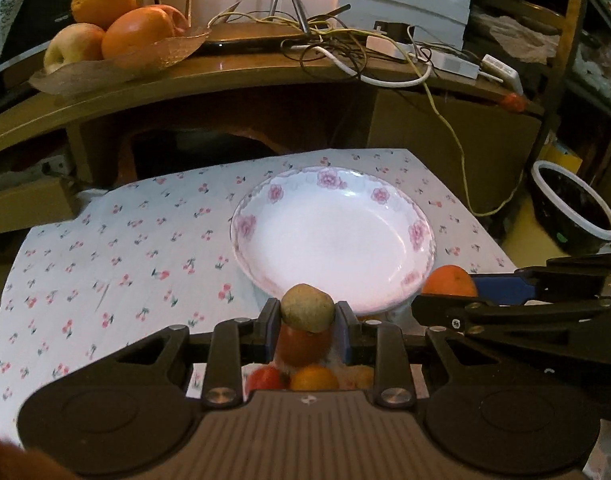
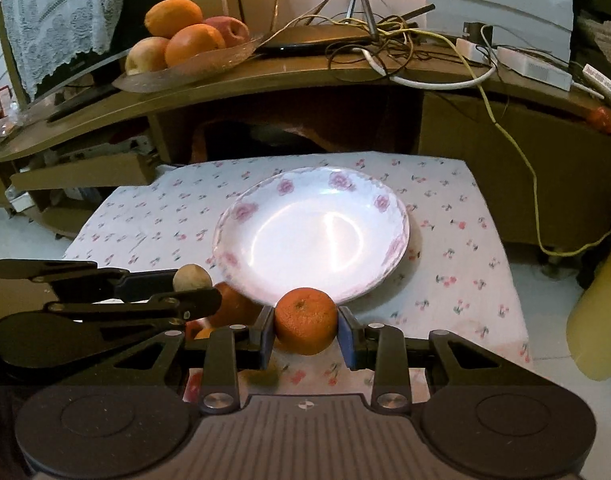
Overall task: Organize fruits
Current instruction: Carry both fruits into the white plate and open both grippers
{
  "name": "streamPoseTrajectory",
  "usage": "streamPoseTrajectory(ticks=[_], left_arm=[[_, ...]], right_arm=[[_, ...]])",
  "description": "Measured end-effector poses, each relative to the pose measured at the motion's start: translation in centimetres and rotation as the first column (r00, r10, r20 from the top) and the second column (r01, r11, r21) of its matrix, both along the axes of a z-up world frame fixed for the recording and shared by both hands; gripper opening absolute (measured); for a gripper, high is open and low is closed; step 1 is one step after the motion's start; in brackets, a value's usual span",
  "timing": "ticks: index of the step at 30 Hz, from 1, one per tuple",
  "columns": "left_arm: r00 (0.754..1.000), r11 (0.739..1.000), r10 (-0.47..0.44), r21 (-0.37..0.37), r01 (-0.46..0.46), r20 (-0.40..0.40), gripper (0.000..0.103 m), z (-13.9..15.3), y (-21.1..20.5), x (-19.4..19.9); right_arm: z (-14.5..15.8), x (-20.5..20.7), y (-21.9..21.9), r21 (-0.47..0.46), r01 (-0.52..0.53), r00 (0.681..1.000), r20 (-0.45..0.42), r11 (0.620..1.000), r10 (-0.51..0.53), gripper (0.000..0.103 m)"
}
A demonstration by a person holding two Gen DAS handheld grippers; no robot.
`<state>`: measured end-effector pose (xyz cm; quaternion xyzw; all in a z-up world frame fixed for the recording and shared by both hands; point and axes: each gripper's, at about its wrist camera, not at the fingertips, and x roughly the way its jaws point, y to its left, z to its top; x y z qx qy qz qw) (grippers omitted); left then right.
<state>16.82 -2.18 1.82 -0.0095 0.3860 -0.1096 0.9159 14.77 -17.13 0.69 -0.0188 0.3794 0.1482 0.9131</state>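
Note:
My left gripper point(image 1: 308, 316) is shut on a small brown kiwi-like fruit point(image 1: 308, 307), held just before the near rim of the white floral plate point(image 1: 385, 200). It also shows in the right wrist view point(image 2: 192, 277). My right gripper point(image 2: 306, 326) is shut on an orange point(image 2: 306, 320) at the plate's point(image 2: 241, 216) near edge; the orange also shows in the left wrist view point(image 1: 449, 280). Several loose fruits, a red one point(image 1: 303, 346), a tomato-like one point(image 1: 265, 378) and a small orange one point(image 1: 314, 378), lie on the cloth under my left gripper.
The plate stands on a cherry-print cloth point(image 1: 125, 248). Behind is a wooden desk point(image 1: 245, 76) with a glass dish of oranges and apples point(image 1: 117, 32) and tangled cables point(image 1: 345, 40). A dark pot point(image 1: 573, 208) stands on the floor at the right.

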Motion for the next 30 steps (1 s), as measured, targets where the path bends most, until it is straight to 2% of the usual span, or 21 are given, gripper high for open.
streamPoseTrajectory(ticks=[16,18,23,30], left_arm=[[1.0,0.999,0.019,0.029,-0.019,-0.01,0.034,-1.7,0.2,4.1],[1.0,1.0,0.017,0.019,-0.017,-0.011,0.034,-1.9,0.3,4.3],[1.0,0.998,0.009,0.056,-0.01,0.011,0.034,-2.1,0.0,4.6],[1.0,0.999,0.009,0.043,-0.01,0.008,0.034,-2.0,0.2,4.7]], right_arm=[[-1.7,4.9,0.7,-0.033,-0.014,1.0,-0.015,0.999,0.013,0.034],[-2.0,5.2,0.7,-0.036,-0.015,1.0,-0.019,0.999,0.014,0.034],[-2.4,5.6,1.1,-0.059,-0.028,1.0,-0.016,0.998,0.027,0.035],[-2.6,6.0,0.9,-0.055,-0.021,1.0,-0.02,0.998,0.02,0.036]])
